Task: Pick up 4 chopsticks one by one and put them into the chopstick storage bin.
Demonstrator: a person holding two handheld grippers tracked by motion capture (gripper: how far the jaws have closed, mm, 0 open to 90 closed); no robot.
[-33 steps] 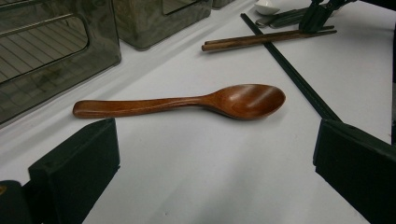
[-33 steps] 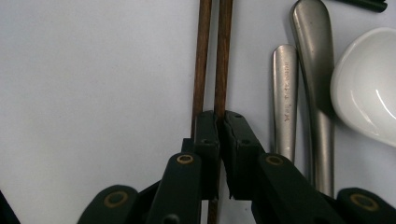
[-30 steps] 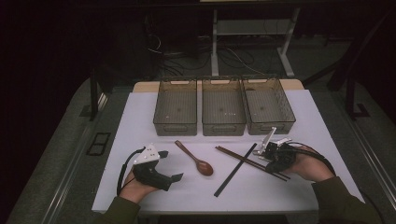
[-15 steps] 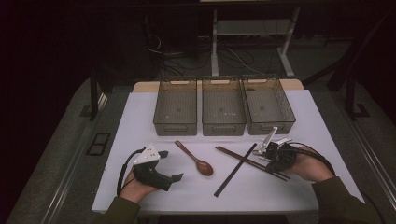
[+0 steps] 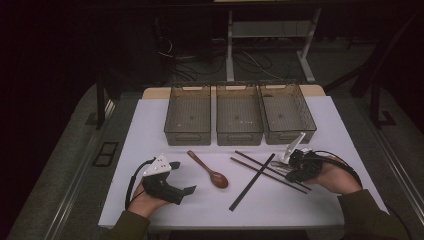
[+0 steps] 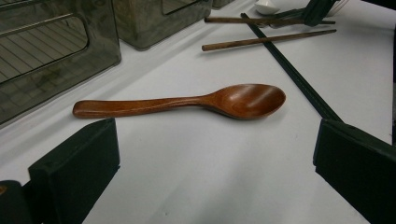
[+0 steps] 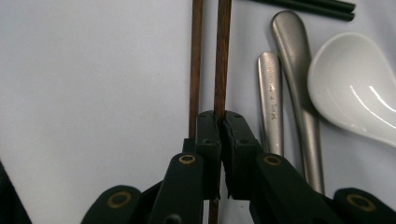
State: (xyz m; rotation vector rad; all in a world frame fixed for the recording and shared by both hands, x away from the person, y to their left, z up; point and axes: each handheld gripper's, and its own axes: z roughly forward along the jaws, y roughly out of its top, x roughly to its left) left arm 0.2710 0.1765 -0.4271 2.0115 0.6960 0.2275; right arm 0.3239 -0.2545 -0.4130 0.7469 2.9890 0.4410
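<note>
My right gripper (image 7: 220,119) is shut on one brown chopstick (image 7: 222,56) that lies on the white table; its twin (image 7: 196,56) runs just beside the left jaw. In the high view that gripper (image 5: 291,169) sits at the right, over the near ends of the brown chopsticks (image 5: 262,169). A wooden spoon (image 5: 210,170) lies mid-table. My left gripper (image 5: 182,176) rests on the table left of it, open, nothing between its fingers (image 6: 74,163). In the left gripper view the spoon (image 6: 187,100) lies crosswise just ahead of the jaws.
Three clear bins (image 5: 188,116) (image 5: 239,115) (image 5: 286,114) stand in a row at the back. A black chopstick (image 5: 251,182) crosses the brown pair. Two metal handles (image 7: 293,70) and a white ceramic spoon (image 7: 355,84) lie right of the right gripper.
</note>
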